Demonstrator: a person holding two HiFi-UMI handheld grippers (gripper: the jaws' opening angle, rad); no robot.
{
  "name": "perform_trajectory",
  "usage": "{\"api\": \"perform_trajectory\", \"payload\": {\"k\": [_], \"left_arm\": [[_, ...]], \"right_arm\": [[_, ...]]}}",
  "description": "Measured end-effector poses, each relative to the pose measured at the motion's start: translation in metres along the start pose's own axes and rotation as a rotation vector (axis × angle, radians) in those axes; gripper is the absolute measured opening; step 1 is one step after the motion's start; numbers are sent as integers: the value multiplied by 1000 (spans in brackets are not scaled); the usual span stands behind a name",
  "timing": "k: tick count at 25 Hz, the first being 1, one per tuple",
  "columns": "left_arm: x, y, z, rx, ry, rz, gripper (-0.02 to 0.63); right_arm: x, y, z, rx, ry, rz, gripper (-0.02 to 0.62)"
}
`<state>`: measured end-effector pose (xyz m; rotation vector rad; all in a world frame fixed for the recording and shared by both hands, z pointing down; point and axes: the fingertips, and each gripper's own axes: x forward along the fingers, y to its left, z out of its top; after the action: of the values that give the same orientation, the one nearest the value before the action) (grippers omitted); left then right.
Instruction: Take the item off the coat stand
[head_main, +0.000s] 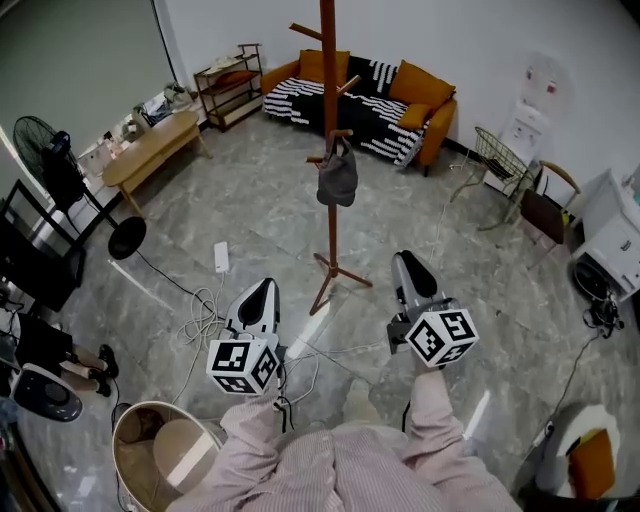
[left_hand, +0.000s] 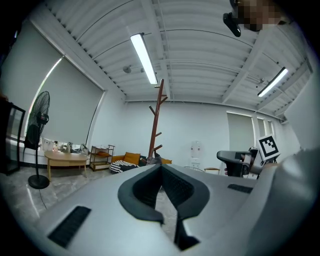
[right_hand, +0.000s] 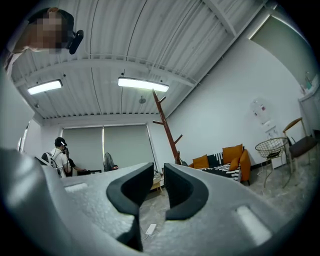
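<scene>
A brown wooden coat stand (head_main: 329, 150) rises from the marble floor in the middle of the room. A dark grey cap-like item (head_main: 337, 178) hangs from one of its lower pegs. Both grippers are held low in front of me, short of the stand's base. My left gripper (head_main: 262, 292) is left of the base, its pads meeting at the tips with nothing between them (left_hand: 161, 167). My right gripper (head_main: 408, 262) is right of the base, its jaws a narrow gap apart and empty (right_hand: 158, 167). The stand (left_hand: 156, 125) and the hanging item (right_hand: 181, 161) appear far off in both gripper views.
A striped sofa (head_main: 370, 100) with orange cushions stands behind the stand. A wooden table (head_main: 150, 150), a shelf (head_main: 228, 85) and a standing fan (head_main: 60, 170) are at the left. A power strip with cables (head_main: 221, 257) lies near my left gripper. A wire chair (head_main: 500, 155) is at the right, a bin (head_main: 165, 455) by my left side.
</scene>
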<state>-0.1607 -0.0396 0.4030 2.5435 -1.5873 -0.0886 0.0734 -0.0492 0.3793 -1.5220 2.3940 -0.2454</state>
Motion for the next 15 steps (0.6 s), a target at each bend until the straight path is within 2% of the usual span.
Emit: {"api": "perform_trajectory", "payload": {"k": [8, 15], "left_arm": [[73, -6, 2, -28, -16, 47, 2], [113, -9, -3, -34, -10, 94, 2]], "right_arm": [[61, -57, -1, 2, 60, 60, 71], [101, -88, -5, 3, 102, 122, 106]]}}
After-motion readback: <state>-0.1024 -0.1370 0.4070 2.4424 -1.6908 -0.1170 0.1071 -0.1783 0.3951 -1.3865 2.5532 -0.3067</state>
